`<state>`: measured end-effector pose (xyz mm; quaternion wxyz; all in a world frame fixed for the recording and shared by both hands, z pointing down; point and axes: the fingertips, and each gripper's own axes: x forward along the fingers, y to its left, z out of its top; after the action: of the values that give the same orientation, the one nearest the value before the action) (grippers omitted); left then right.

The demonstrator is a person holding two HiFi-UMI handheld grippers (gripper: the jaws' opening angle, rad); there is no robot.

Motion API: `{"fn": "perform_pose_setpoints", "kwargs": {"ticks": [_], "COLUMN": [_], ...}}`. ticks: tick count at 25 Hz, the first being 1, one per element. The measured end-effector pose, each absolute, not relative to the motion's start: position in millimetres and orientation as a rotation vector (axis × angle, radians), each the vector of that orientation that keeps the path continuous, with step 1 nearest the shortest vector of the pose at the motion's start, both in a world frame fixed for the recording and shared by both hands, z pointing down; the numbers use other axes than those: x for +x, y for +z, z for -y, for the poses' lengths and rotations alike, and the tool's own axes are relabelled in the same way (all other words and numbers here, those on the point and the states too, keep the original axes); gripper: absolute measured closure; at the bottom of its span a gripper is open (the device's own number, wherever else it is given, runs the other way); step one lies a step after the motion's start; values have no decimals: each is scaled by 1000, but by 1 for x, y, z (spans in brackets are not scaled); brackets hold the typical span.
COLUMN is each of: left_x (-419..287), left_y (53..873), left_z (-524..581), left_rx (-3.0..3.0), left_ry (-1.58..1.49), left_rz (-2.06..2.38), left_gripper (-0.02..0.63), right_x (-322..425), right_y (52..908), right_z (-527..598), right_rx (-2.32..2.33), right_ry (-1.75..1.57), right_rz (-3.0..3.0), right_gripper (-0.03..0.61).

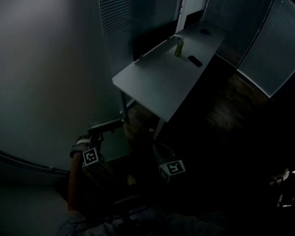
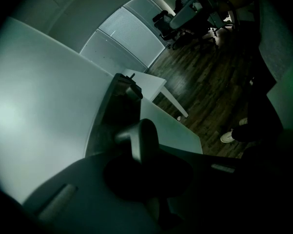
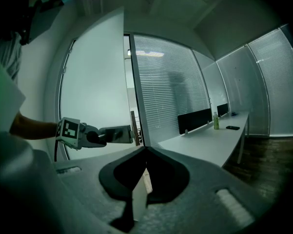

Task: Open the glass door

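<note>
**A:** How far along are we with the glass door (image 3: 92, 82)?

**B:** It is the big frosted leaf on our left, and we judge it partly open. In the right gripper view its free edge stands off from the slatted wall (image 3: 170, 82), with a gap between them. What is left, as we read it, is to swing it wider.

**A:** And past the door?

**B:** A long pale desk (image 1: 157, 82) runs along that slatted wall.

**A:** What are our claws doing?

**B:** Our left claw (image 3: 101, 136) is clamped on the lever door handle (image 3: 118, 133), which sits near the door's free edge. Our right claw (image 3: 144, 152) has its jaws together with nothing between them. It hangs near the left one, clear of the door.

**A:** Any containers?

**B:** We see only one, a greenish bottle (image 1: 179, 47). It stands upright by the desk's wall-side edge, toward the far end. It is too small and dim for us to tell what is inside. A dark flat thing (image 1: 195, 60) lies just beside it, toward the desk's open edge.
</note>
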<state>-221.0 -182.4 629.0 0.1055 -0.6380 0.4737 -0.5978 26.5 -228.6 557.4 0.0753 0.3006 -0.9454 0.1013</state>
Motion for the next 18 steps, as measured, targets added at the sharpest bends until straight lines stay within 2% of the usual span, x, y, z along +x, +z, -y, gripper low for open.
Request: {"fn": "perform_pose_setpoints", "kwargs": {"ticks": [18], "left_x": [-184], "left_y": [628], "left_z": [133], "left_rx": [-1900], "left_ry": [-1724], "left_rz": [-1313], "left_gripper": [614], "right_x": [62], "right_y": [555], "right_z": [179], "right_rx": [880], "right_ry": [280], "right_rz": [2844], "right_gripper": [577]}}
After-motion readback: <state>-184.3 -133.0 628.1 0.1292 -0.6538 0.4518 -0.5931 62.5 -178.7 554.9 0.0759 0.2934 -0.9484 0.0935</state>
